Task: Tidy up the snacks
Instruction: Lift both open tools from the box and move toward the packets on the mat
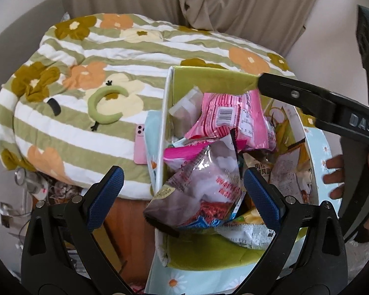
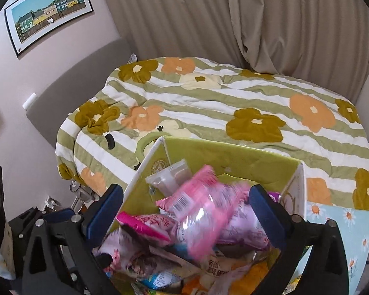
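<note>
An open box (image 1: 166, 113) with a green lining and a daisy-print outside stands against the bed, heaped with snack packets. On top of the heap lies a pink packet (image 1: 231, 118). My left gripper (image 1: 184, 194) is open and straddles the box's left wall, with a grey and red packet (image 1: 204, 189) lying between its fingers, not pinched. The right gripper's black finger (image 1: 295, 95) reaches in over the far rim. In the right wrist view my right gripper (image 2: 189, 209) stands wide open over the box (image 2: 145, 162). The pink packet (image 2: 204, 204) is blurred, loose between its fingers.
A green-striped floral quilt (image 1: 86, 73) covers the bed, with a pink phone (image 1: 139, 145) and a green C-shaped band (image 1: 103, 108) on it. A person's hand (image 1: 334, 179) is at the box's right side. Beige curtain (image 2: 233, 24) behind; framed picture (image 2: 46, 14) on the wall.
</note>
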`<state>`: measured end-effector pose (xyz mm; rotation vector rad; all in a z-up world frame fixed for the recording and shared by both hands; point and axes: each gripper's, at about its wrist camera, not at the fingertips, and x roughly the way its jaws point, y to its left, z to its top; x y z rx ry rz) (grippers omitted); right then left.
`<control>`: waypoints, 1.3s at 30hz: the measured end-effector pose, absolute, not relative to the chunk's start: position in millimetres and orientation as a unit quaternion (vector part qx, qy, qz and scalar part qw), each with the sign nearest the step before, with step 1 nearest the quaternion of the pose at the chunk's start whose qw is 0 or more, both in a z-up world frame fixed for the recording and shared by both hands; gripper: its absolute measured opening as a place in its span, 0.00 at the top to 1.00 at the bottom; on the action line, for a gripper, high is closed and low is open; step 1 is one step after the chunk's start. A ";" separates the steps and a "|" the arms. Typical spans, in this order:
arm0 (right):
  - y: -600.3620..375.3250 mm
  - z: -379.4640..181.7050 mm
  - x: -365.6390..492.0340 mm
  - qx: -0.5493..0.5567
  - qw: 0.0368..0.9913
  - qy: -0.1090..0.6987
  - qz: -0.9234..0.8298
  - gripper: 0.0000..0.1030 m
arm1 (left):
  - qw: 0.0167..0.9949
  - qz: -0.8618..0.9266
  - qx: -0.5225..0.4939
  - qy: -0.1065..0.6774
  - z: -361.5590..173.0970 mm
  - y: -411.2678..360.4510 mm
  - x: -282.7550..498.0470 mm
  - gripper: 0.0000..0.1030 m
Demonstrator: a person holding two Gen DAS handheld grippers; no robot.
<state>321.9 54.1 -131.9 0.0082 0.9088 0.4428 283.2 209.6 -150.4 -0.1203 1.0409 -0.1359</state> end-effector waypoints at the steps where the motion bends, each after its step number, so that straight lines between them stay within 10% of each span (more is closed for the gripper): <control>1: 53.8 -130.3 320.4 0.003 0.876 0.433 0.212 0.01 | 0.864 -0.065 -0.058 0.496 -149.3 210.4 280.7 0.05; 25: -20.2 -83.8 173.5 0.031 0.909 0.375 0.179 0.01 | 0.880 -0.034 -0.060 0.469 -122.8 207.5 162.9 0.05; 39: -155.0 -94.9 159.4 0.013 0.903 0.386 0.186 0.01 | 0.892 -0.050 -0.076 0.443 -113.5 36.7 140.9 0.05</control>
